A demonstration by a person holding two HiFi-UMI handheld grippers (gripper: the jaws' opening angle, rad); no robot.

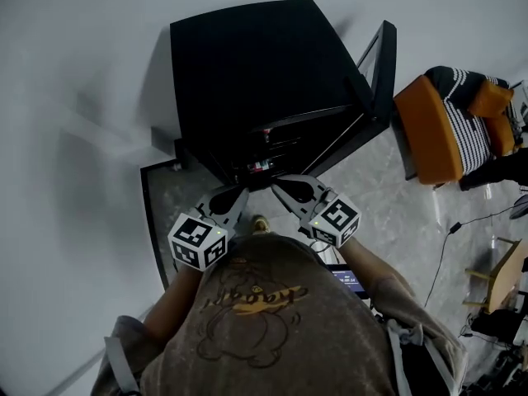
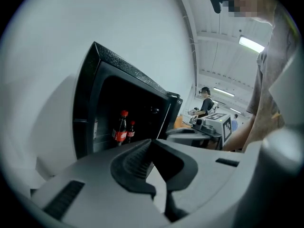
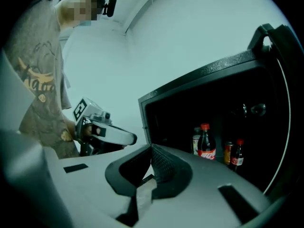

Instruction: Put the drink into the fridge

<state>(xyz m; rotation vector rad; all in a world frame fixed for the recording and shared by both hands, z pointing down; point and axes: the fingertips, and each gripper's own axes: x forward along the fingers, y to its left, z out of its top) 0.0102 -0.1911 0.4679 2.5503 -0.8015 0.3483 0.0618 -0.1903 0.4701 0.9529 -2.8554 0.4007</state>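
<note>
Judging the drink shelved, door left to shut

Nearest: left gripper [image 1: 241, 191] and right gripper [image 1: 278, 185] side by side, just in front of the open fridge [image 1: 247, 64], tips toward its mouth. Jaws of both pressed together, with nothing between them in either gripper view. Both empty.

Past the tips, inside the dark compartment: cola bottle [image 3: 205, 144] upright, red cap on top, and a smaller bottle [image 3: 237, 155] near it on the right. No telling the task's drink from its neighbour, but both are inside. Judged: placing done, closing the door the only step left.

Further right: fridge door [image 1: 378, 64] swung wide, seen edge-on in the head view.

For the close:
- Clear both grippers of the opening first, out of the door's sweep.
- Use the right gripper, the nearer one to the door.
- Keep its jaws together and push with their flat side.
- Press near the free edge, not the hinge.
- Swing slowly to keep the upright bottles from toppling, and stop once seated.

Farthest: orange chair [image 1: 429, 130] close behind the door. Mind it when reaching round.
</note>
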